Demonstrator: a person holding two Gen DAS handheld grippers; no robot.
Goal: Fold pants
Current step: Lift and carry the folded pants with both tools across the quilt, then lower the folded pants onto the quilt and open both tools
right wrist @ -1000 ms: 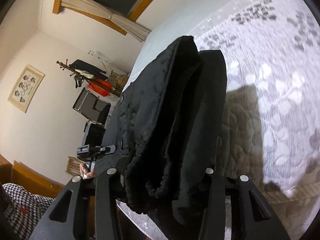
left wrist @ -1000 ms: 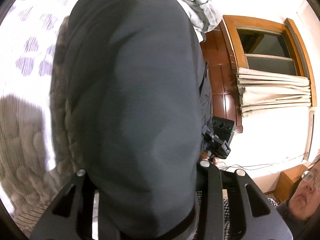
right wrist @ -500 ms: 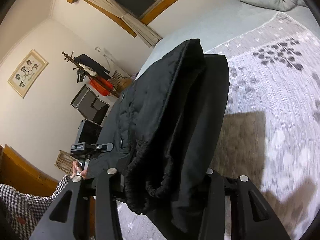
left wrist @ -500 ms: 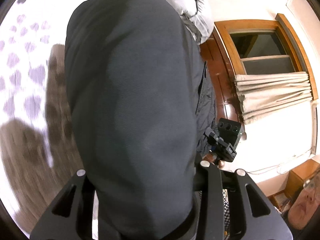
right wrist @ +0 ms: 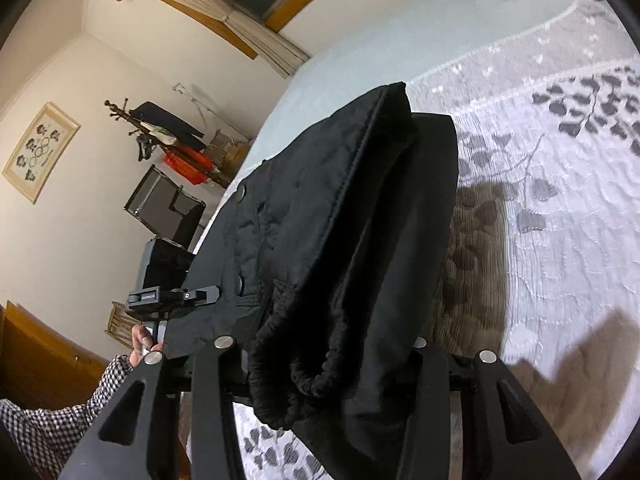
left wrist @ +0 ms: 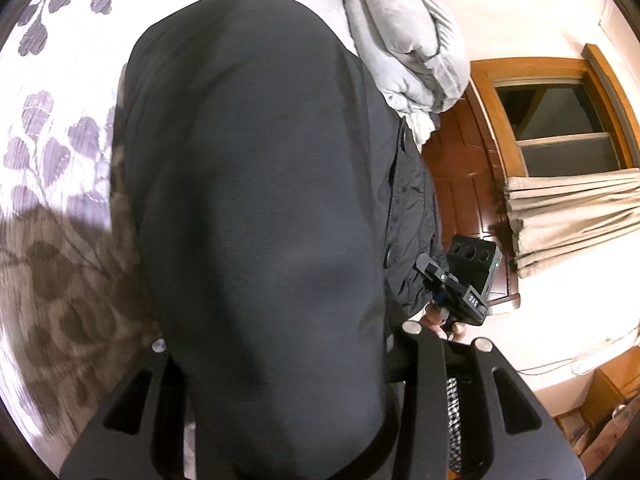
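Note:
The black pants point(left wrist: 260, 208) hang between both grippers above the bed. My left gripper point(left wrist: 280, 360) is shut on the pants; smooth dark cloth covers its fingers and most of the left wrist view. My right gripper point(right wrist: 320, 352) is shut on the pants point(right wrist: 340, 240) at the gathered elastic waistband, with quilted lining showing. The right gripper also shows in the left wrist view point(left wrist: 460, 288), and the left gripper in the right wrist view point(right wrist: 168, 296), each held in a hand.
The bed point(right wrist: 560, 200) has a white cover with a grey leaf print, also in the left wrist view point(left wrist: 48, 152). A grey duvet point(left wrist: 408, 40) lies at its head by a wooden headboard point(left wrist: 460, 184). A window with curtains point(left wrist: 568, 208) and a coat rack point(right wrist: 168, 136) stand beyond.
Both grippers have lifted and tilted with the pants; the views have swung toward the head of the bed, bringing the duvet into sight. Both grips are unchanged.

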